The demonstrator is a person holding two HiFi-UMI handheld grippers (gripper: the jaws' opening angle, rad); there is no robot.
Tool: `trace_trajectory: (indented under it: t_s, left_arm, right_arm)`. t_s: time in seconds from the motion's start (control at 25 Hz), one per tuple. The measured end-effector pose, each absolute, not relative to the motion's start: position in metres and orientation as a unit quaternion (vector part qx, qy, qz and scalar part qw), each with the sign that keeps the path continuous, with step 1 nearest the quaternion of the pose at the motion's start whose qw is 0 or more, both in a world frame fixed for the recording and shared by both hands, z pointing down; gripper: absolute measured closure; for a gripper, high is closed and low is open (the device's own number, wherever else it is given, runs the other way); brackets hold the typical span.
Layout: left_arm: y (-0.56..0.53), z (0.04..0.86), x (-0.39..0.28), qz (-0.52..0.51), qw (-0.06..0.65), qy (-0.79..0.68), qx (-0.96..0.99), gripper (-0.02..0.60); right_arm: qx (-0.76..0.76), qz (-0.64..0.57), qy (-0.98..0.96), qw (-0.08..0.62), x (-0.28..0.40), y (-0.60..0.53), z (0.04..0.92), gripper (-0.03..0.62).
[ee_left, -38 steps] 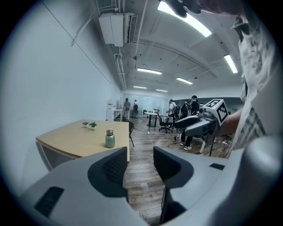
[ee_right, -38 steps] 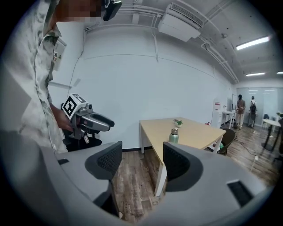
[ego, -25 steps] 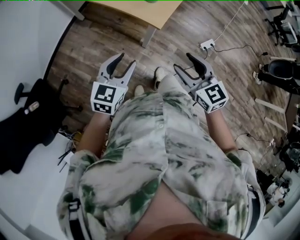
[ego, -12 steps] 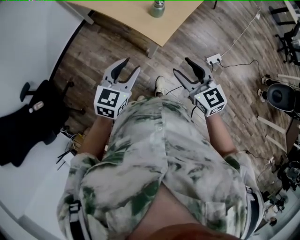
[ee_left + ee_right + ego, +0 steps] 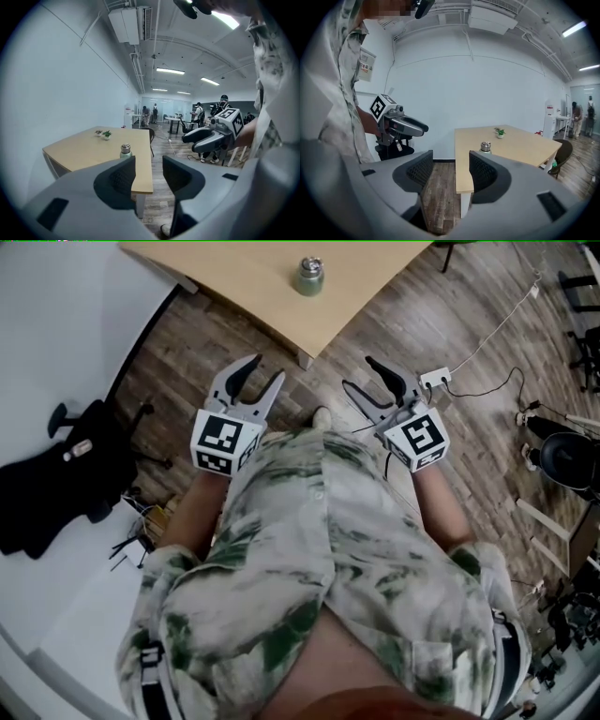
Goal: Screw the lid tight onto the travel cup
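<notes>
Head view: left gripper [image 5: 265, 371] and right gripper [image 5: 359, 374] are held out level in front of the person's patterned shirt [image 5: 319, 559], side by side over the wood-plank floor [image 5: 187, 343], well apart from each other. In its own view, the left gripper's jaws stand apart with nothing between the pads, only floor and table edge showing through the gap. The right gripper's view reads the same: jaws parted, empty, floor and a table leg in the gap. The travel cup [image 5: 309, 276] stands upright near the top centre of the frame on a light wooden table [image 5: 253, 282], close to the table's near edge; it has a green body and a silvery lid on top. How tight the lid sits, cannot tell. The cup is well apart from both grippers, with neither tool touching it. A small potted plant [image 5: 500, 132] sits farther back on the same table, right of centre in the right gripper view. A black office chair [image 5: 56, 474] is at the left edge of the head view. A white power strip [image 5: 434, 379] with trailing cable lies on the floor just right of the right gripper.
</notes>
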State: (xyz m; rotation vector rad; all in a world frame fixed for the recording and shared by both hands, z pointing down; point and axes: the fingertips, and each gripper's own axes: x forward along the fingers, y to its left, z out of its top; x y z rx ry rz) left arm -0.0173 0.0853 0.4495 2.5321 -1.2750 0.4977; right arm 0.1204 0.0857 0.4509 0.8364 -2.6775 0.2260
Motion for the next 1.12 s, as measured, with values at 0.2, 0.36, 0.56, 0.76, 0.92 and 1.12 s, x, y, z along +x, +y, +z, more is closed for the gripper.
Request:
trace_trajectory:
  t_s: [0.2, 0.36, 0.56, 0.76, 0.92, 1.12]
  left_arm:
    - [0.068, 0.454, -0.015, 0.173, 0.132, -0.454, 0.864, 0.404]
    - [0.056, 0.453, -0.01, 0.177, 0.133, -0.448, 0.866, 0.405]
    - [0.037, 0.462, -0.049, 0.167, 0.132, -0.436, 0.874, 0.405]
    - [0.004, 0.457, -0.066, 0.17, 0.126, -0.41, 0.887, 0.403]
    - [-0.019, 0.453, -0.082, 0.177, 0.117, -0.383, 0.899, 0.404]
    - [-0.05, 0.448, -0.089, 0.179, 0.109, -0.352, 0.912, 0.403]
  right_arm:
    - [0.275, 0.086, -0.943, 0.165, 0.123, 0.066, 0.467, 0.335]
    - [0.276, 0.09, -0.942, 0.169, 0.127, 0.052, 0.47, 0.335]
    - [0.296, 0.089, -0.935, 0.176, 0.087, 0.035, 0.48, 0.333]
    - [0.327, 0.09, -0.924, 0.179, 0.075, 0.006, 0.476, 0.329]
    - [0.356, 0.097, -0.912, 0.18, 0.059, -0.012, 0.479, 0.327]
    - [0.386, 0.101, -0.898, 0.186, 0.055, -0.041, 0.485, 0.316]
